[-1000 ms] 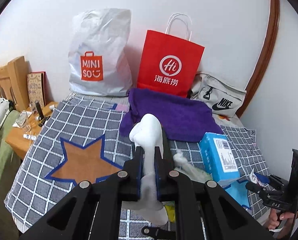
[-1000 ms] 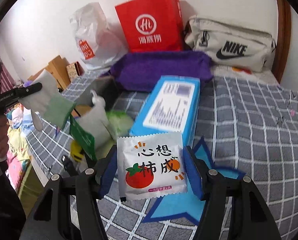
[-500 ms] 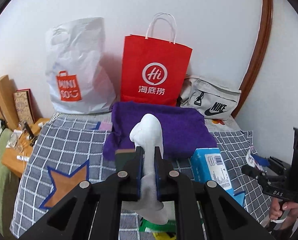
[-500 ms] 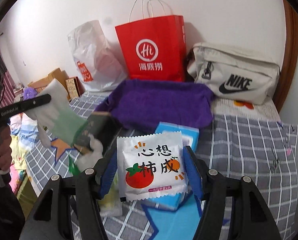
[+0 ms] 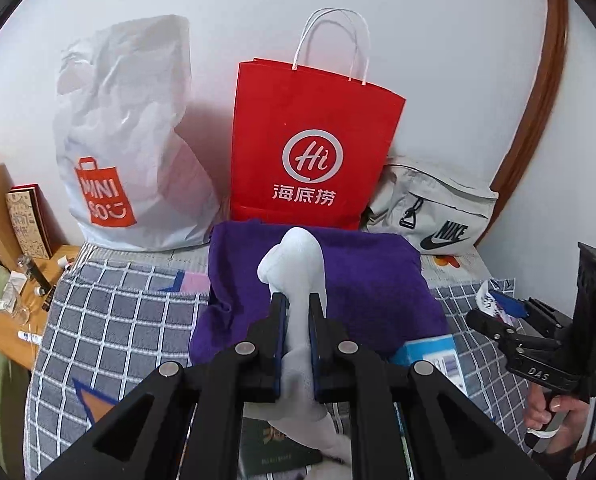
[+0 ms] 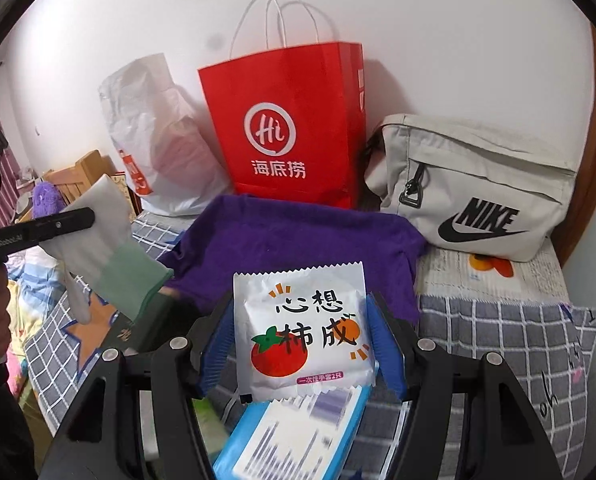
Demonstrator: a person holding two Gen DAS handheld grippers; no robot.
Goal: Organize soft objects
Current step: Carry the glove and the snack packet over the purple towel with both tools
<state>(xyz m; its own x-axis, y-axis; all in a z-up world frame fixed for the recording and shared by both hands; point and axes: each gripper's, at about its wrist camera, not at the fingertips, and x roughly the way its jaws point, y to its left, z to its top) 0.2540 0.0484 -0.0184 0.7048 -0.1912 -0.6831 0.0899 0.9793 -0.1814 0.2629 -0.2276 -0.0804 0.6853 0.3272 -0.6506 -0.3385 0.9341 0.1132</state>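
My left gripper (image 5: 297,306) is shut on a white glove (image 5: 295,264) with a pale green cuff; the glove also shows in the right wrist view (image 6: 101,240), held above the bed's left side. My right gripper (image 6: 301,320) is shut on a white sachet (image 6: 304,328) printed with a tomato and an orange. Both are held above the bed, in front of a folded purple towel (image 5: 362,280) that also shows in the right wrist view (image 6: 298,236). The right gripper shows in the left wrist view (image 5: 494,312) at the right edge, with the sachet's edge between its fingers.
Against the wall stand a white MINISO plastic bag (image 5: 129,148), a red paper bag (image 5: 310,152) and a beige Nike pouch (image 5: 434,212). A blue tissue box (image 6: 298,436) and a dark green packet (image 5: 277,448) lie on the grey checked cover (image 5: 117,320). A wooden bedside table (image 5: 21,304) stands left.
Both grippers have risen and moved toward the wall with their loads; the bags and purple towel are nearer, and the tissue box has dropped to the bottom of both views.
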